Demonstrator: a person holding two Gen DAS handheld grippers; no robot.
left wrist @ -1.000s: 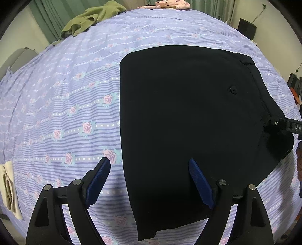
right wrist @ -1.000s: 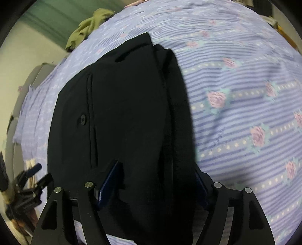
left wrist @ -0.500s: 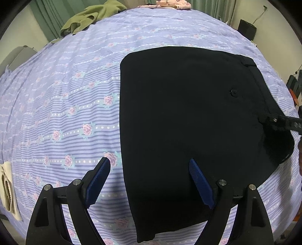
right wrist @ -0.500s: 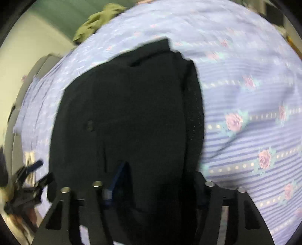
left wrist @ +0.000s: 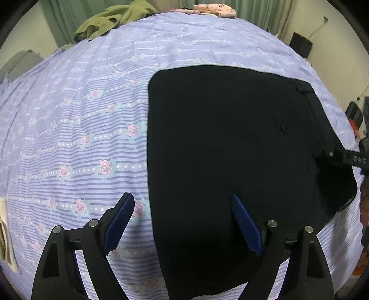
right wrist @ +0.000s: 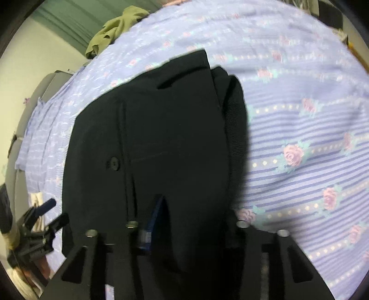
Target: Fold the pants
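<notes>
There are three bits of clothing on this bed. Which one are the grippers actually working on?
The black pants, spread flat nearest the cameras. The green garment and the pink one lie crumpled at the bed's far edge, untouched.

Pants [left wrist: 226, 150] flat on bedsheet [left wrist: 76, 129], crumpled garment [left wrist: 113, 18] at the far edge behind them

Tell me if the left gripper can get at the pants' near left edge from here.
Probably yes. The left gripper is open, straddling that edge of the pants on the bed, with nothing between them.
</notes>
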